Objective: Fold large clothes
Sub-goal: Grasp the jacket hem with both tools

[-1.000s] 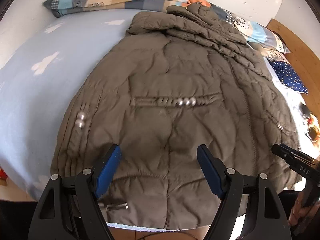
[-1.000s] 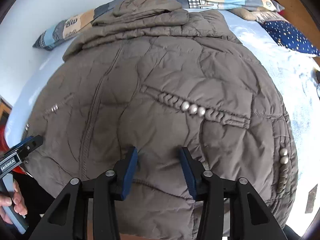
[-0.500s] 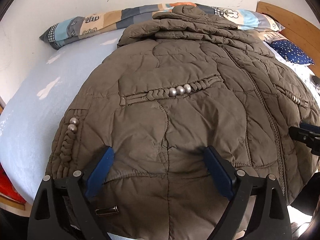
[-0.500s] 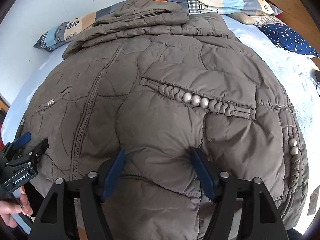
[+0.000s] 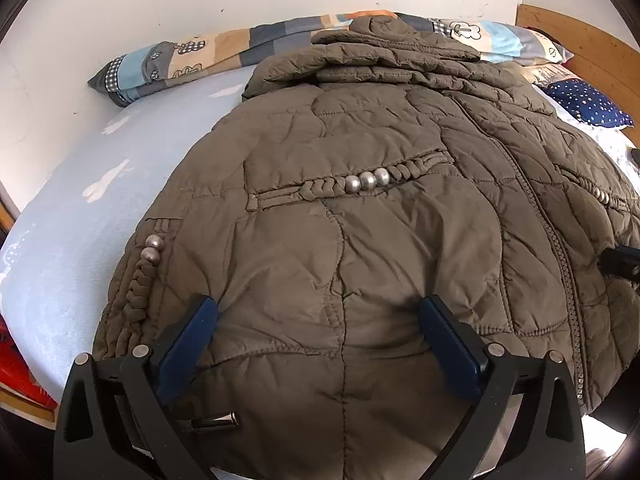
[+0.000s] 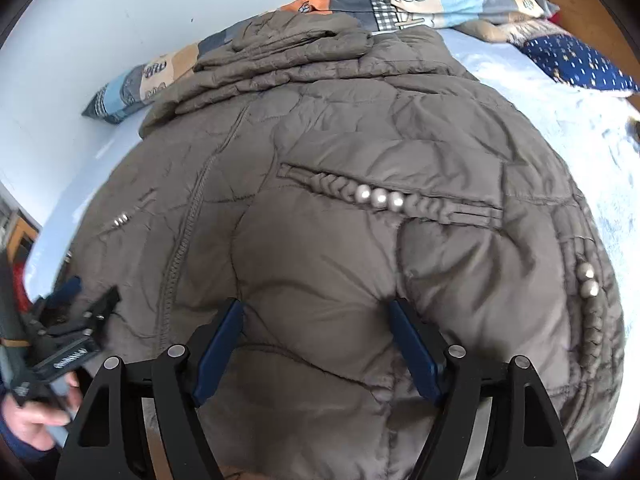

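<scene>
While our left gripper is opening wide over the hem of the quilted jacket — padding bulges between its jaws, unpinched — our right gripper stands well apart too, gripping nothing. We see the jacket spread front up across the bed, collar toward the patchwork pillow.
</scene>
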Action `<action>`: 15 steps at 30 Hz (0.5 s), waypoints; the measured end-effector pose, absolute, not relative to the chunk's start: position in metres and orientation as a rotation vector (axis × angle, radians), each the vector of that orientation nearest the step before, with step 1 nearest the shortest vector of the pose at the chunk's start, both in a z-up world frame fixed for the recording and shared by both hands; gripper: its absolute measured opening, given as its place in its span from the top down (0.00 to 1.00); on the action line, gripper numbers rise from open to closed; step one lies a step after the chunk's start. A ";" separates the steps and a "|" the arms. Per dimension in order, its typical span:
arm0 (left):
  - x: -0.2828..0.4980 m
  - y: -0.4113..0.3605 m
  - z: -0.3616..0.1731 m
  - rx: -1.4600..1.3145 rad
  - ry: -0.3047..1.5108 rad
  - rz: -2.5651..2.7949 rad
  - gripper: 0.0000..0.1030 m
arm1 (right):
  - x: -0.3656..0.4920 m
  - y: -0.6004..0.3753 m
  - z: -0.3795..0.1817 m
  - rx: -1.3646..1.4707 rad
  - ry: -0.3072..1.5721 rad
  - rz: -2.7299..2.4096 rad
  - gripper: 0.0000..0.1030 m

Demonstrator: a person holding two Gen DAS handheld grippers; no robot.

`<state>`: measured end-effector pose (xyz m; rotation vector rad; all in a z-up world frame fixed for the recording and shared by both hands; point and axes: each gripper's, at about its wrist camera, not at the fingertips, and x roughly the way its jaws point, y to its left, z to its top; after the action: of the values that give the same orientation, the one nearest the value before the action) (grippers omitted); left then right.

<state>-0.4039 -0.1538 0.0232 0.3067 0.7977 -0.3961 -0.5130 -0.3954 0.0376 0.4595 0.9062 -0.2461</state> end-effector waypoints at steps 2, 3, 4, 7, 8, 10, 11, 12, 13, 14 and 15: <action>-0.404 -0.154 0.026 0.316 0.813 -0.401 0.02 | -0.526 -0.406 0.043 0.566 0.868 -0.240 0.23; -0.404 -0.152 0.028 0.320 0.822 -0.408 0.02 | -0.535 -0.413 0.047 0.607 0.839 -0.256 0.23; -0.405 -0.151 0.030 0.322 0.827 -0.412 0.02 | -0.546 -0.420 0.052 0.629 0.800 -0.293 0.23; -0.408 -0.142 0.038 0.306 0.841 -0.423 0.02 | -0.568 -0.432 0.059 0.642 0.742 -0.393 0.23; -0.409 -0.137 0.042 0.292 0.844 -0.425 0.02 | -0.577 -0.435 0.058 0.649 0.728 -0.438 0.23; -0.411 -0.123 0.051 0.244 0.839 -0.412 0.02 | -0.597 -0.446 0.056 0.693 0.706 -0.516 0.23; -0.411 -0.112 0.056 0.210 0.836 -0.393 0.02 | -0.606 -0.450 0.056 0.718 0.699 -0.551 0.22; -0.409 -0.102 0.059 0.178 0.837 -0.372 0.02 | -0.615 -0.455 0.054 0.742 0.693 -0.585 0.22; -0.407 -0.094 0.061 0.156 0.837 -0.351 0.02 | -0.621 -0.460 0.052 0.763 0.692 -0.614 0.22; -0.405 -0.085 0.063 0.134 0.835 -0.323 0.02 | -0.625 -0.464 0.049 0.784 0.695 -0.638 0.22; -0.401 -0.073 0.064 0.111 0.837 -0.282 0.02 | -0.628 -0.468 0.045 0.807 0.697 -0.658 0.22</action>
<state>-0.4008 -0.0731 0.0640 0.1112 0.8374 -0.2823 -0.6282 -0.4682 0.0450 0.8074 0.6966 -0.6582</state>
